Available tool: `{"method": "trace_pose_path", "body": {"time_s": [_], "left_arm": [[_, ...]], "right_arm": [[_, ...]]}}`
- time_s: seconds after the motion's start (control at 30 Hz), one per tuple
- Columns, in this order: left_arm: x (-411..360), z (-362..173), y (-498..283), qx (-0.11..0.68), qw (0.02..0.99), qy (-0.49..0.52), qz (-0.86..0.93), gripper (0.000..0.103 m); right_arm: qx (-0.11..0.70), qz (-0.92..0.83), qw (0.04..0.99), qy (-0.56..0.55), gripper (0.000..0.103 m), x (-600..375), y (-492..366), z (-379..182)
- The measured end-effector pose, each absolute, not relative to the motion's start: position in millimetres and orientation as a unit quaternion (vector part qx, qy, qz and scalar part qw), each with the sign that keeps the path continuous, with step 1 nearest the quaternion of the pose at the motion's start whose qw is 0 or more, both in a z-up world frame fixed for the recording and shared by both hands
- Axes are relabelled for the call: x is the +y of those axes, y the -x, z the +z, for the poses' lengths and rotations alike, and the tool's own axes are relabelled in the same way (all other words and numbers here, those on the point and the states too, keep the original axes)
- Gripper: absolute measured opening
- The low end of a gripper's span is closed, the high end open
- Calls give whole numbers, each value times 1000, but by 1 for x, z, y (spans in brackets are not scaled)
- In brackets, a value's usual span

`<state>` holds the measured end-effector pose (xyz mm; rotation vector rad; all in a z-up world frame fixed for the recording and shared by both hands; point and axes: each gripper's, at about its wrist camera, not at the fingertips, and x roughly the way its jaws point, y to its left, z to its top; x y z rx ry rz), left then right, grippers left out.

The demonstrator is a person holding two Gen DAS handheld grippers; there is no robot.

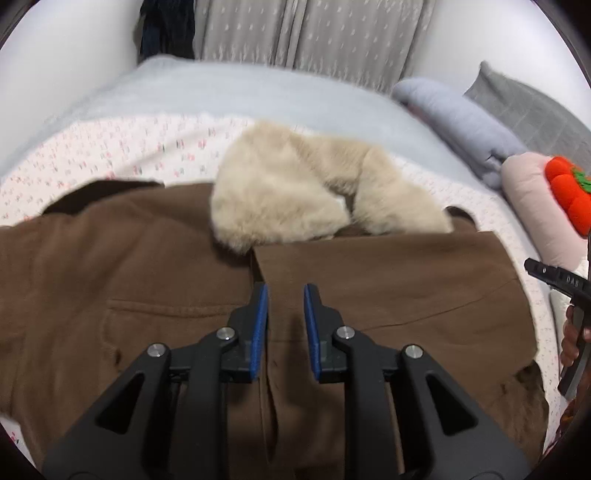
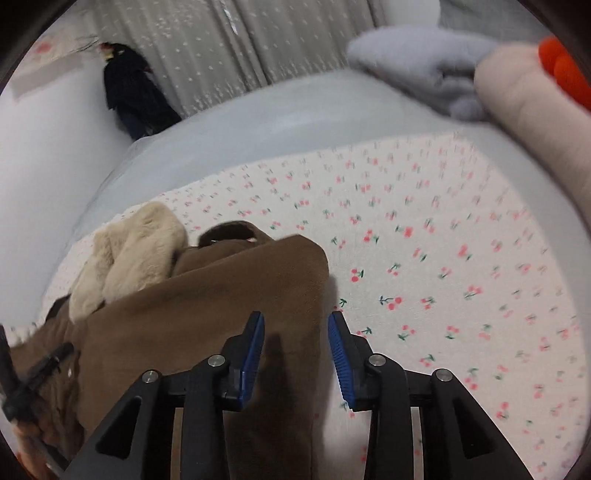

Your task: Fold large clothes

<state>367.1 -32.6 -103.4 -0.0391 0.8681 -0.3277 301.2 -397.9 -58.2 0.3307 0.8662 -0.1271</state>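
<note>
A brown coat (image 1: 110, 280) with a cream fur collar (image 1: 280, 188) lies on the cherry-print sheet (image 1: 110, 151). Its right side is folded over the middle. My left gripper (image 1: 285, 291) hovers open over the coat's centre, near the folded edge, holding nothing. In the right wrist view the coat (image 2: 221, 295) and its fur collar (image 2: 129, 254) lie at the left. My right gripper (image 2: 295, 321) is open over the coat's right folded edge, one finger over the coat, the other over the sheet (image 2: 443, 258). The right gripper's body shows at the left wrist view's right edge (image 1: 561, 284).
A light grey blanket (image 1: 258, 92) covers the far bed. A folded grey-blue cloth (image 1: 461, 122), a grey pillow (image 1: 535, 110) and a pink cushion with orange balls (image 1: 535, 195) lie at the right. Curtains (image 1: 314, 33) and dark hanging clothes (image 2: 129, 96) stand behind.
</note>
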Motion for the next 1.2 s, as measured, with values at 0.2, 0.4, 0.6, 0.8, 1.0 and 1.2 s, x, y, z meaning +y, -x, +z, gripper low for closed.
{"method": "trace_pose_path", "body": {"time_s": [0.2, 0.4, 0.6, 0.8, 1.0, 1.2], "left_arm": [[-51, -137, -340, 462, 865, -32, -194, 21], [-54, -137, -338, 467, 865, -61, -171, 30], [-20, -96, -305, 457, 878, -47, -132, 83], [39, -80, -269, 472, 879, -24, -70, 83], [129, -56, -240, 445, 895, 27, 10, 83], [238, -12, -217, 376, 917, 79, 108, 83]], "right_arm": [[447, -27, 891, -73, 37, -346, -280, -74], [511, -64, 856, -35, 42, -334, -285, -114], [479, -47, 874, -69, 76, -328, -257, -69], [494, -5, 864, -97, 81, -309, -217, -54], [488, 16, 871, -57, 84, -282, -184, -48], [493, 32, 869, -36, 84, -266, -165, -52]]}}
